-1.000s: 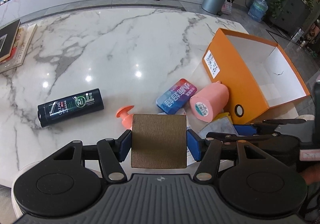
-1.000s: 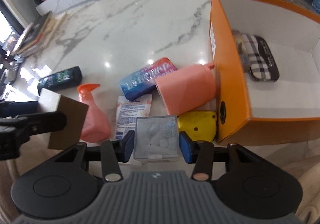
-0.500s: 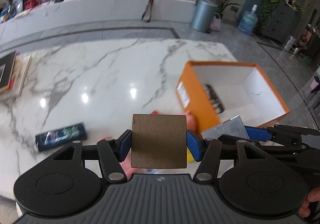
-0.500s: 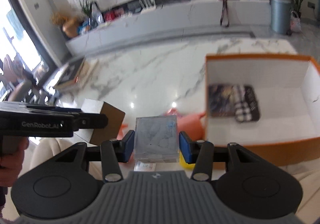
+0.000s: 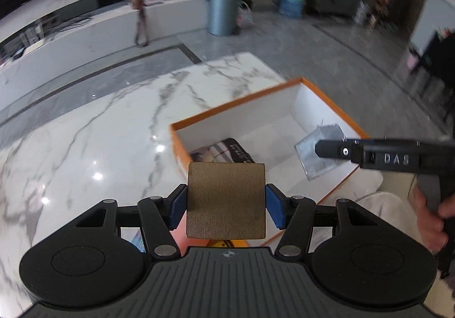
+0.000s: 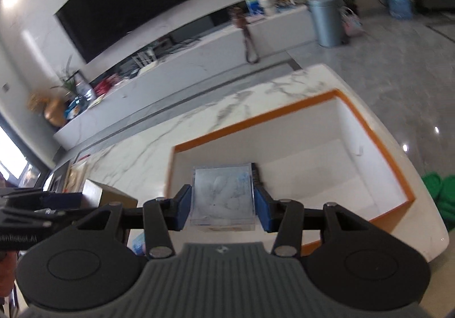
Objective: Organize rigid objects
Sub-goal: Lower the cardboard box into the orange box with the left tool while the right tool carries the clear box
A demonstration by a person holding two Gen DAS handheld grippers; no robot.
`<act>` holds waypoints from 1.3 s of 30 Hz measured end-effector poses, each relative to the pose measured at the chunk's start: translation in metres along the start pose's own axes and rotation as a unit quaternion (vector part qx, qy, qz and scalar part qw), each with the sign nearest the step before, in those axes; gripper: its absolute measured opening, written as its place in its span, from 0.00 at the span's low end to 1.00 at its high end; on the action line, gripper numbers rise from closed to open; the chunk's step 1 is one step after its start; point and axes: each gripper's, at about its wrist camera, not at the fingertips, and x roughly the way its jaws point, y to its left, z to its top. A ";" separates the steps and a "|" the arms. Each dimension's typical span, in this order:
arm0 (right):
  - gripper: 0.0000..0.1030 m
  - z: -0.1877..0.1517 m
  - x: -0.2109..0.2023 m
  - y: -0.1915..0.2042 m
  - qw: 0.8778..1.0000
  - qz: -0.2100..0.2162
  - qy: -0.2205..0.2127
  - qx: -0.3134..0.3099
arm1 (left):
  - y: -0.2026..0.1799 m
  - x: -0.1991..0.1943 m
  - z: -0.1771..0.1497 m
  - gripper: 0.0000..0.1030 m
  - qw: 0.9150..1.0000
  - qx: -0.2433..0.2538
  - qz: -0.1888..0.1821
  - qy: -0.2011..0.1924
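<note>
My left gripper is shut on a brown square box, held in the air just short of the near left corner of the orange box. My right gripper is shut on a clear plastic case and hangs over the inside of the orange box. In the left wrist view that clear case shows over the orange box's right part, at the tip of the right gripper. A dark flat case lies on the white floor of the orange box.
The orange box stands on a white marble table near its right end. A person's hand holds the right gripper's handle. Beyond the table are a long low counter, a grey bin and a water jug.
Both grippers rose and moved right with their loads, from above the cluttered items on the table to the orange box. The bottles and pink cup have dropped out of view.
</note>
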 end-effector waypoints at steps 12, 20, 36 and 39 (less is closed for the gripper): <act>0.48 0.006 0.056 -0.046 0.998 -0.014 0.061 0.029 | -0.060 0.103 0.014 0.65 0.941 0.325 -0.032 0.093; 0.48 0.006 0.081 -0.058 0.995 -0.021 0.092 0.028 | -0.061 0.160 0.005 0.65 0.884 0.435 -0.061 0.161; 0.48 0.001 0.109 -0.058 0.991 -0.017 0.130 0.021 | -0.043 0.207 -0.006 0.70 0.856 0.443 -0.084 0.255; 0.48 0.001 0.113 -0.057 0.990 -0.016 0.135 0.019 | -0.038 0.206 -0.004 0.70 0.861 0.433 -0.083 0.256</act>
